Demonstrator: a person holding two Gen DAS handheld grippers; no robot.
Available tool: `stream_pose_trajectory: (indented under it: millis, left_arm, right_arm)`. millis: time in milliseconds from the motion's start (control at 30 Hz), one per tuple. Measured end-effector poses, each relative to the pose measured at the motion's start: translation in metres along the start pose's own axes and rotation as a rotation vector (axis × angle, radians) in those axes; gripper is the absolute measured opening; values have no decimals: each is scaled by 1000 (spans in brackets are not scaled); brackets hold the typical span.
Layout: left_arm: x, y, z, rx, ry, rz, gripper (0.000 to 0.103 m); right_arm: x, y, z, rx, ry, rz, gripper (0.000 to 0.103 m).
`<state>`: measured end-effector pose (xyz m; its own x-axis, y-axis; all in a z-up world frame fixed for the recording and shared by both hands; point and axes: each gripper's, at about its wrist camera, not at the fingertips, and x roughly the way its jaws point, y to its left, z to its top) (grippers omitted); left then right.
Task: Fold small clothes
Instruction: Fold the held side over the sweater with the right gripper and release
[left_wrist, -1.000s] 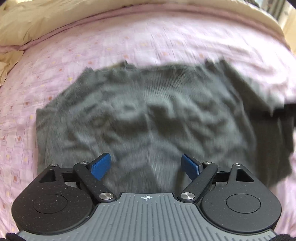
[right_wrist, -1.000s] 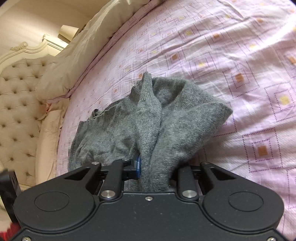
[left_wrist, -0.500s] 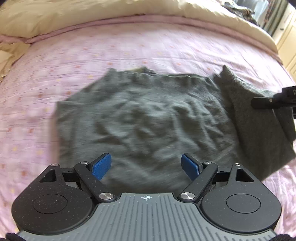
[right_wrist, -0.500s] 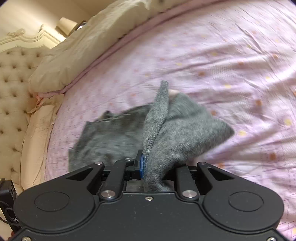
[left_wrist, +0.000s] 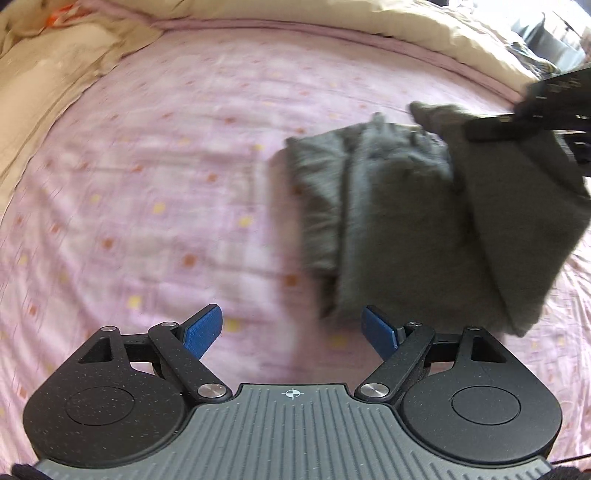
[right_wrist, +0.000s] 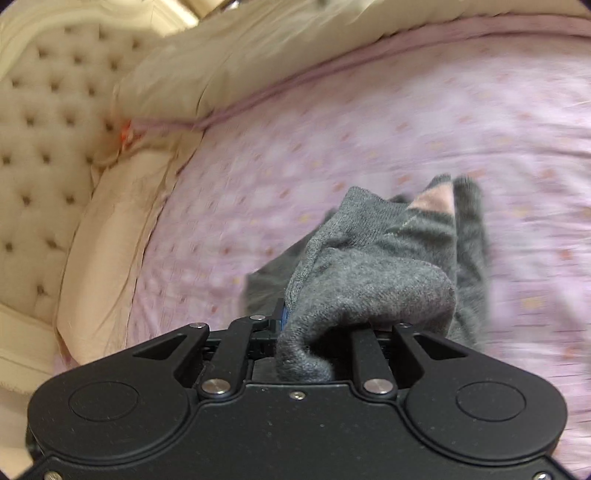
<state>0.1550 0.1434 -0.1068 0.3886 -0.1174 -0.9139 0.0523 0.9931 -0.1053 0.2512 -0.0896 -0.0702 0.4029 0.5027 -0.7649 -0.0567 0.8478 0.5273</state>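
My left hand-held gripper hangs above the bed, its blue pads spread wide and holding nothing. Only the pink patterned sheet lies between them. The grey knit garment lies on the sheet beyond and to the right of this hand-held gripper, gathered into a narrow heap with a long crease running down its near-left side. The nearest edge of the garment sits close to the right-hand pad, though motion blur keeps me from telling whether they touch.

My right hand-held gripper is clamped on a thick fold of the same garment; the knit bulges out over the fingers and hides most of them (a sliver of blue pad shows at the left of the bunch). From the left wrist view this hand-held gripper appears at the far right of the garment, lifting a flap of cloth that hangs down in a flat dark sheet above the rest of the heap. From the right wrist view, the lifted part rises from the hand-held gripper and the remainder trails down to the sheet beyond it, with a small patch of pink showing through a gap at the garment's far edge.

A cream quilt lies along the far side of the bed beyond the garment, and a tufted cream headboard stands to the garment's left in the right wrist view, with a pale pillow against it. Both views are blurred.
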Motion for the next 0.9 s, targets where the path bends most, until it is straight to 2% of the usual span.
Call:
stream_pose_trajectory:
  millis: [100,200,233,267,333,433,533,667,767,900]
  left_arm:
    - [-3,10,-4,-11,6,3,82]
    - [-5,13,-5,-17,4,-2,82]
    - [-5,13,-5,-20,1,-6,83]
    - [-6,12,-5,-21,-2,-9,83]
    - [-9,11,-6,-20,-11,-19,83]
    - [-10,5,-4,-8,-19,-35,82]
    - [-17,0,-1,13,-37,-53,83]
    - [-30,-9,4,64,-76,-61,82]
    - [-33,-16,8,90,-95,-67,83]
    - [-20,-15,19,38,-64,-100,83]
  right_arm:
    - [39,25,-7,-51,58,-47,24]
    - [70,41,-13,-95,114,-96,39]
    - [73,45,-14,-108,114,-98,48]
    - [72,48,-14,-122,109,-86,56]
    - [65,54,-14,-143,84,-35,63]
    - [42,59,-10,-171,19,37,64]
    - [17,53,-3,-154,-48,68,65]
    - [-10,26,-6,-118,-90,21,66]
    - [-20,2,-17,-98,-72,-36,66]
    - [-28,-22,-36,-77,-35,-97,66]
